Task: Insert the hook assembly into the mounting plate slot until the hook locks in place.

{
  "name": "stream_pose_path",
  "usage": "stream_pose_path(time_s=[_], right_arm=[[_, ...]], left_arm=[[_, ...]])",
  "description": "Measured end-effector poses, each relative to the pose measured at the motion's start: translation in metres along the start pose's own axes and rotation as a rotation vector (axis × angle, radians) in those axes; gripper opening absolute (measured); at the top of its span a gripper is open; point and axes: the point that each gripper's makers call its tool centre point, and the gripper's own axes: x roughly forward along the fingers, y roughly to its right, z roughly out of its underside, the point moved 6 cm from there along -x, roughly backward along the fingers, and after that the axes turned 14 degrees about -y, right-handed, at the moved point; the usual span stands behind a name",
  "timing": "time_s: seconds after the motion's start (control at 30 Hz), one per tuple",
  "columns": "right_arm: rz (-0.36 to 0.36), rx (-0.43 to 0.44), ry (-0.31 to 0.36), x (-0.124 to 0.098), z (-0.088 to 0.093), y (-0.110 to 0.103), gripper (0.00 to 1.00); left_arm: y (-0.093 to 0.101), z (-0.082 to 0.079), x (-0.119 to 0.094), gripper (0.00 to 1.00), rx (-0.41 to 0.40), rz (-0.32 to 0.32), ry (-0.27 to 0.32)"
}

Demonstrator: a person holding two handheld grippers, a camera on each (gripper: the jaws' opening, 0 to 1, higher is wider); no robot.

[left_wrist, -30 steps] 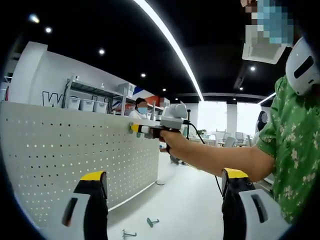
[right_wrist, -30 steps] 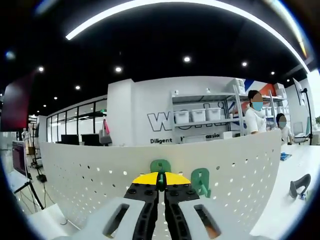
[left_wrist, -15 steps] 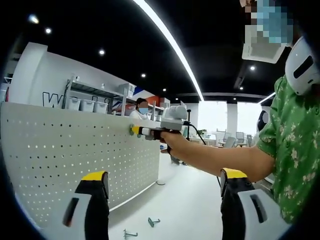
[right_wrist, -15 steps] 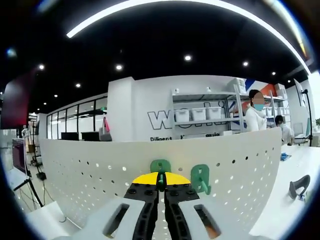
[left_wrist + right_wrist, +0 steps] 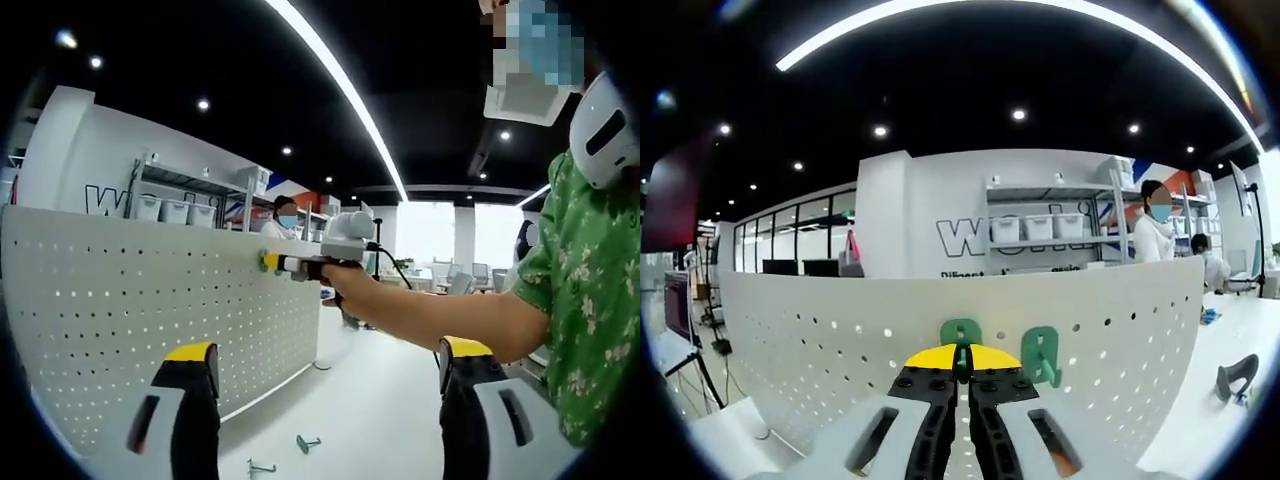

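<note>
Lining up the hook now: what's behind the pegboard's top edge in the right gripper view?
Above the pegboard: a shelf with white bins, a wall with lettering partly cut off, and two masked people. Everything lower is hidden by the board. The right gripper holds a green hook.

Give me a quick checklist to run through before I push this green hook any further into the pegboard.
1. Right gripper jaws shut on the green hook: ok.
2. Hook at the pegboard face: ok.
3. Hook locked in its slot: cannot tell, the jaws hide it.
4. Neighbouring green hook apart from the held one: ok.
5. Left gripper open and off the board: ok.
6. Spare hooks on the white table, away from the work: ok.
</note>
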Motion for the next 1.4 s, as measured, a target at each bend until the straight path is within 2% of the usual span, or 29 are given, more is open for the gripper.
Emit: stream_pose_path(time_s=[1.2, 1.4], right_arm=[[-0.011, -0.016, -0.021, 0.0077, 0.0063, 0.0018, 0.02], [-0.015, -0.018, -0.031, 0.0085, 0.0095, 0.0011, 0.06]], left_arm=[[-0.0015, 0.0020, -0.0003, 0.91, 0.005, -0.003, -0.006], [-0.0016, 0.0023, -0.0004, 0.91, 0.006, -0.003, -0.008]])
